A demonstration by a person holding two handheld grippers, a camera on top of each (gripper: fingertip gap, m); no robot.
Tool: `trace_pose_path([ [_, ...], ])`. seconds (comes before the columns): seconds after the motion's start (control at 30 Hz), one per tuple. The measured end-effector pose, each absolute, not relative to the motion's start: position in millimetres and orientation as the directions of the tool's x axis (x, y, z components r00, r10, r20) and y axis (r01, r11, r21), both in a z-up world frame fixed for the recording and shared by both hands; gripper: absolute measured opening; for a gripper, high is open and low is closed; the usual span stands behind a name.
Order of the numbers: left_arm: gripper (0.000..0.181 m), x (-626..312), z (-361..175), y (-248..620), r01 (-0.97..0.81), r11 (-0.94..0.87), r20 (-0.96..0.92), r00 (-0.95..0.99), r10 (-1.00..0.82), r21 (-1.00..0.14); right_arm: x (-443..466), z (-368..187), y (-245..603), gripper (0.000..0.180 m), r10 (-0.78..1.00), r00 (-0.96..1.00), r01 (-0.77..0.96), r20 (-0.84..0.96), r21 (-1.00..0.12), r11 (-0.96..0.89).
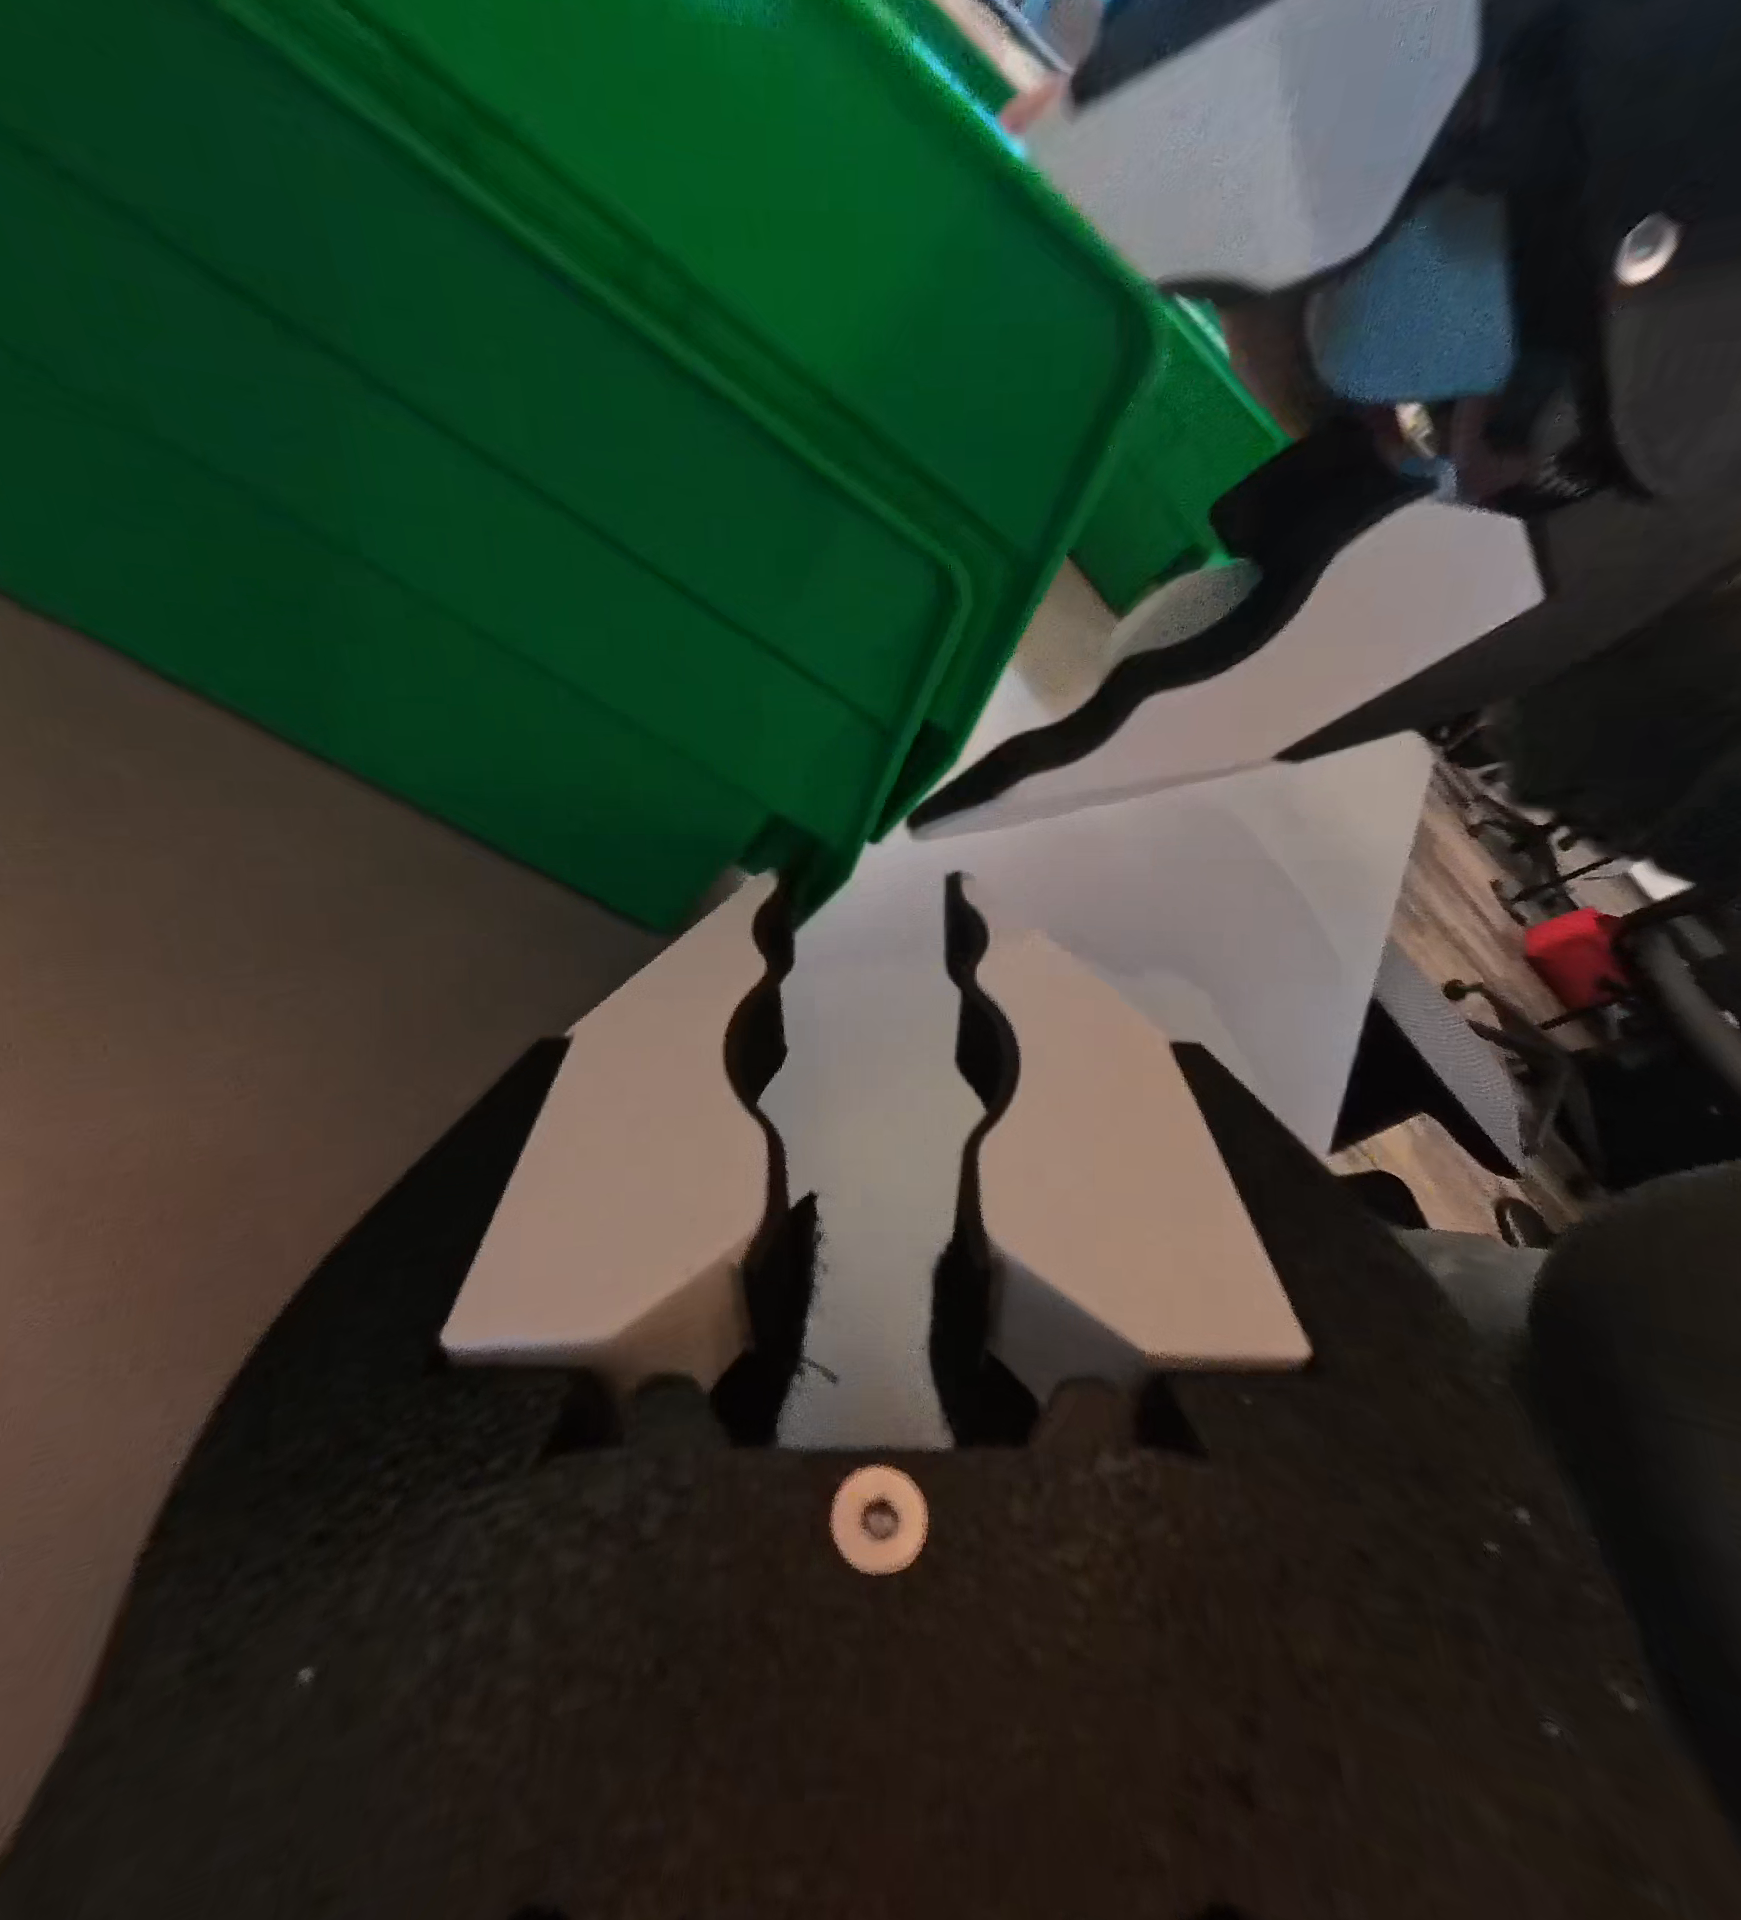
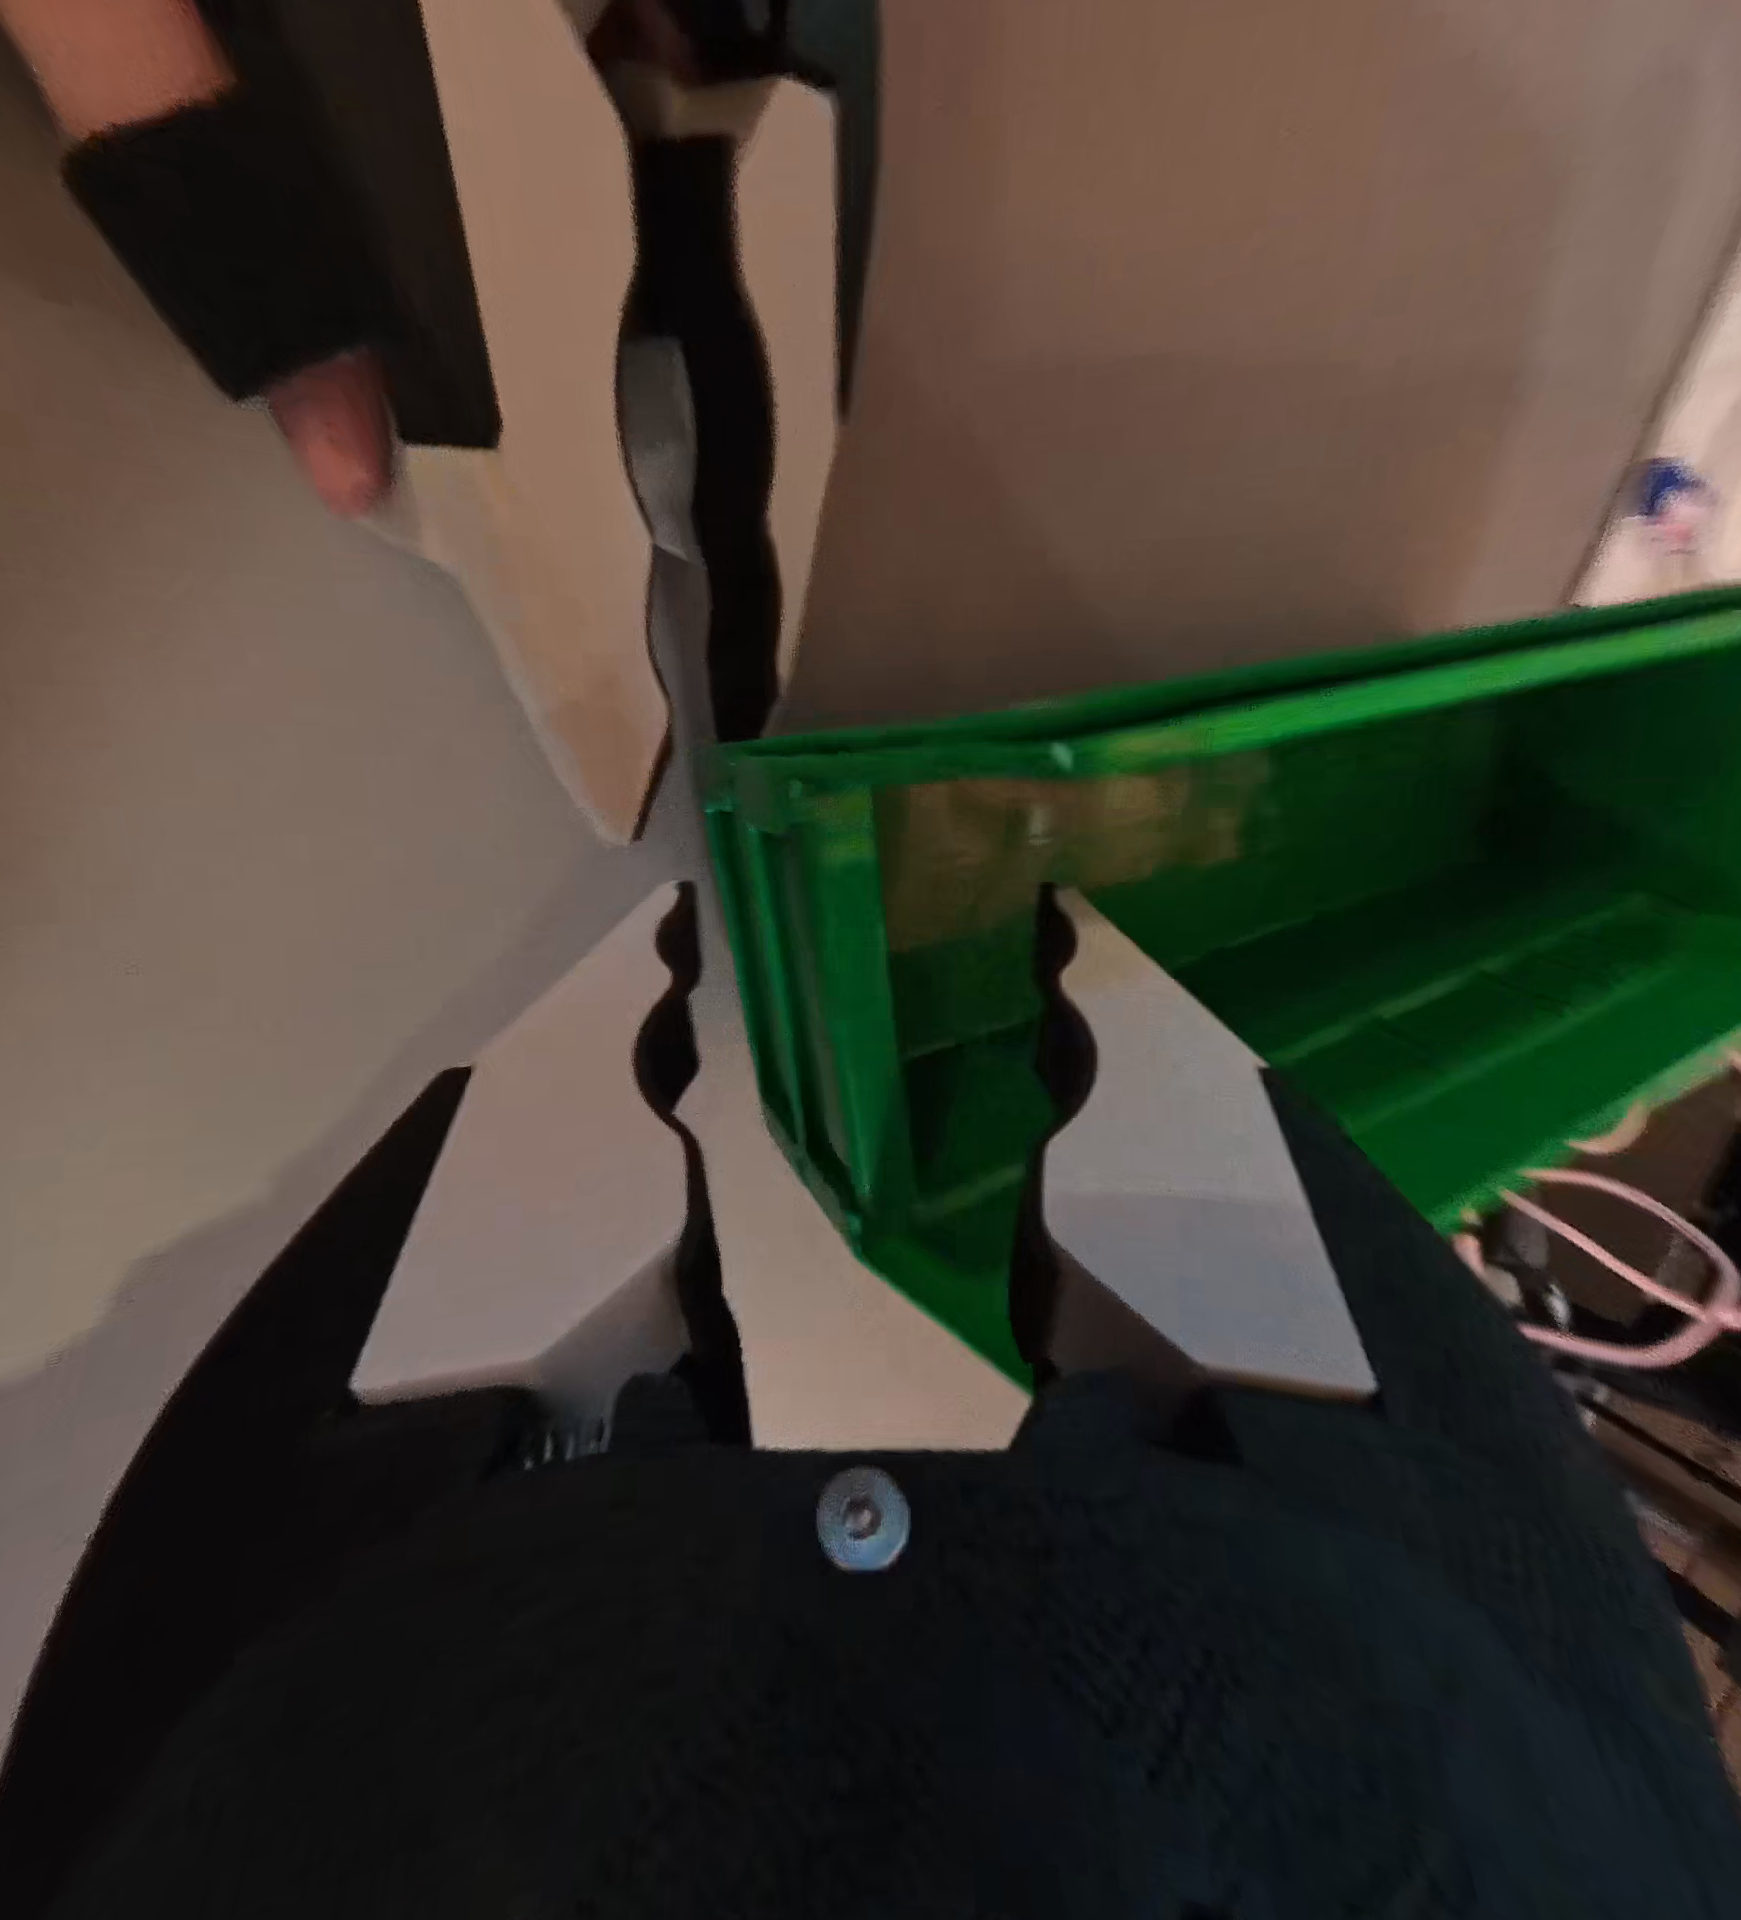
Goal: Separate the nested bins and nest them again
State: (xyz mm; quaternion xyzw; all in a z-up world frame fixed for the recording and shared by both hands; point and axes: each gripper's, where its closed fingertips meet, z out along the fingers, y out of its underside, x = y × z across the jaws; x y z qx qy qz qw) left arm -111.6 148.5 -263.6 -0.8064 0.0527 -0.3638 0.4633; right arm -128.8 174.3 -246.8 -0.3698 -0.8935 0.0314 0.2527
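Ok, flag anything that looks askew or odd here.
The green bins hang tilted in mid-air, still nested. The right tool straddles one end wall; the left tool is open at a corner. No damage shows.

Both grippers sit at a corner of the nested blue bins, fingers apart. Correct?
No: the bins are green, not blue, as both wrist views show. The left gripper and right gripper do sit at a corner of the nested stack, fingers apart.

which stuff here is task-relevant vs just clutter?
In the job:
- green bins, nested and tilted
- left tongs, open at the bins' corner
- right tongs, open, straddling the bins' end wall

Lying about:
- pink cable
- red object on the floor
- white bag
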Motion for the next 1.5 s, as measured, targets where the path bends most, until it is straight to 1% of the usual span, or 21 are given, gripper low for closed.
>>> trace_pose_path([
  [0.03, 0.029, -114, -260, 147, 0.259, -0.553, 0.536, 0.729, -0.426, -0.792, -129, -235, 175, 0.071, 0.687, -0.551, 0.636, 0.475, -0.295, 0.713],
  [0.1, 0.034, -127, -254, 145, 0.254, -0.506, 0.492, 0.765, -0.416, -0.824, -122, -206, 179, 0.082, 0.704, -0.431, 0.592, 0.564, -0.412, 0.692],
  [0.13, 0.035, -139, -252, 146, 0.247, -0.465, 0.445, 0.810, -0.383, -0.850, -115, -192, 182, 0.082, 0.713, -0.356, 0.563, 0.604, -0.470, 0.680],
  [0.23, 0.055, -181, -241, 149, 0.210, -0.300, 0.284, 0.931, -0.229, -0.931, -81, -165, 198, 0.082, 0.725, -0.134, 0.486, 0.676, -0.592, 0.643],
  [0.33, 0.062, -201, -220, 145, 0.198, -0.121, 0.214, 0.967, -0.136, -0.973, -25, -182, 216, 0.064, 0.745, -0.045, 0.551, 0.666, -0.606, 0.575],
  [0.4, 0.065, -205, -211, 141, 0.166, -0.052, 0.171, 0.980, -0.105, -0.985, 17, -196, 230, 0.060, 0.765, 0.025, 0.612, 0.643, -0.615, 0.497],
  [0.5, 0.071, -208, -206, 140, 0.131, -0.015, 0.132, 0.988, -0.079, -0.991, 83, -202, 258, 0.061, 0.743, 0.204, 0.682, 0.637, -0.637, 0.360],
  [0.6, 0.078, -208, -212, 143, 0.150, -0.051, 0.154, 0.985, -0.082, -0.987, 140, -196, 285, 0.072, 0.711, 0.461, 0.633, 0.531, -0.758, 0.155],
  [0.7, 0.078, -207, -214, 145, 0.144, -0.059, 0.148, 0.985, -0.083, -0.988, 177, -185, 307, 0.097, 0.632, 0.689, 0.463, 0.353, -0.886, -0.010],
  [0.77, 0.078, -207, -215, 146, 0.141, -0.069, 0.147, 0.985, -0.085, -0.988, 190, -184, 320, 0.114, 0.581, 0.763, 0.394, 0.284, -0.916, -0.071],
  [0.83, 0.077, -206, -216, 147, 0.145, -0.075, 0.151, 0.984, -0.090, -0.987, 193, -183, 332, 0.121, 0.557, 0.785, 0.387, 0.272, -0.917, -0.097],
  [0.87, 0.076, -207, -216, 147, 0.148, -0.074, 0.154, 0.984, -0.090, -0.986, 193, -180, 341, 0.125, 0.551, 0.787, 0.397, 0.277, -0.911, -0.108],
  [0.93, 0.076, -207, -215, 147, 0.153, -0.069, 0.159, 0.983, -0.091, -0.986, 191, -169, 366, 0.139, 0.556, 0.793, 0.403, 0.250, -0.899, -0.172],
  [1.03, 0.077, -208, -215, 147, 0.162, -0.071, 0.169, 0.981, -0.096, -0.984, 181, -167, 416, 0.160, 0.587, 0.806, 0.373, 0.078, -0.837, -0.401],
  [1.1, 0.076, -208, -215, 147, 0.163, -0.070, 0.169, 0.981, -0.095, -0.984, 183, -182, 448, 0.160, 0.556, 0.830, 0.411, 0.042, -0.719, -0.560],
  [1.2, 0.077, -208, -214, 147, 0.166, -0.063, 0.172, 0.980, -0.099, -0.984, 190, -216, 468, 0.160, 0.522, 0.853, 0.462, 0.010, -0.480, -0.746],
  [1.27, 0.077, -207, -214, 146, 0.167, -0.059, 0.172, 0.980, -0.103, -0.984, 197, -236, 468, 0.160, 0.498, 0.867, 0.469, -0.006, -0.325, -0.821],
  [1.33, 0.077, -206, -214, 146, 0.169, -0.058, 0.174, 0.979, -0.106, -0.984, 205, -252, 461, 0.153, 0.481, 0.877, 0.470, -0.013, -0.192, -0.862],
  [1.37, 0.077, -206, -213, 145, 0.170, -0.057, 0.175, 0.979, -0.108, -0.984, 206, -259, 456, 0.153, 0.478, 0.878, 0.470, -0.032, -0.136, -0.872],
  [1.4, 0.076, -206, -213, 145, 0.171, -0.056, 0.176, 0.978, -0.109, -0.984, 207, -261, 455, 0.151, 0.478, 0.878, 0.473, -0.030, -0.112, -0.874],
  [1.5, 0.074, -206, -213, 145, 0.178, -0.056, 0.183, 0.977, -0.108, -0.982, 201, -253, 463, 0.119, 0.477, 0.879, 0.467, -0.021, -0.168, -0.868],
])
